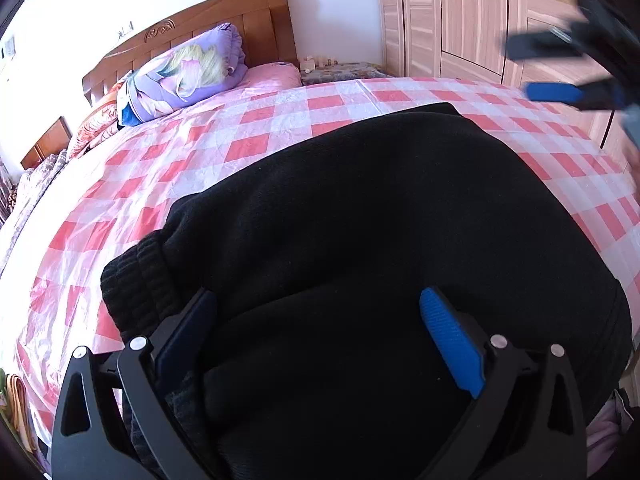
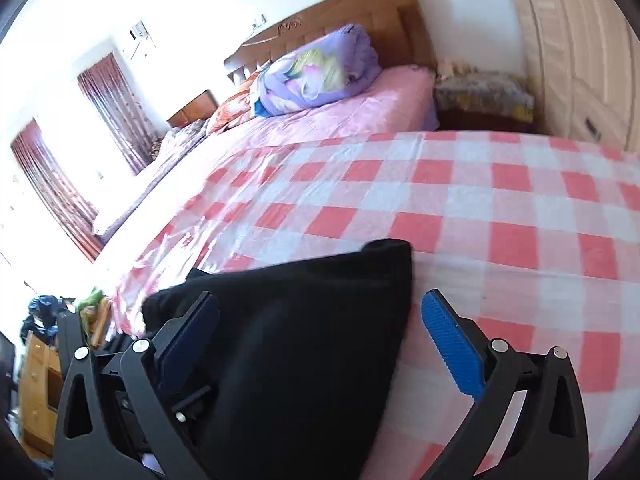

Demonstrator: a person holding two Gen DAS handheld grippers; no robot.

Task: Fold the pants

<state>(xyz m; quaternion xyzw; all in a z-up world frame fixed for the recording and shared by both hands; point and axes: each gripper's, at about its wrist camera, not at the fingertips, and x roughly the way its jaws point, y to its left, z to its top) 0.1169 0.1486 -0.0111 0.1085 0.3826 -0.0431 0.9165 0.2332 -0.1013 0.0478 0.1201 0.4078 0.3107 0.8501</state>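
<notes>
we see open checked cloth (image 2: 500, 200) beyond the black pants (image 1: 380, 240); a purple quilt (image 1: 188, 72) and wardrobe (image 1: 460, 16) bound it.

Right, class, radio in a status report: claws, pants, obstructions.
Left claw open over black pants. Right claw open at pants corner. Pants folded on checkered sheet. Nothing obstructing.

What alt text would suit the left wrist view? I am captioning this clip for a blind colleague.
Black pants lie in a folded bundle on a bed's pink checked sheet, with the open left gripper above them. A purple quilt sits by the wooden headboard; the right gripper shows at upper right.
</notes>
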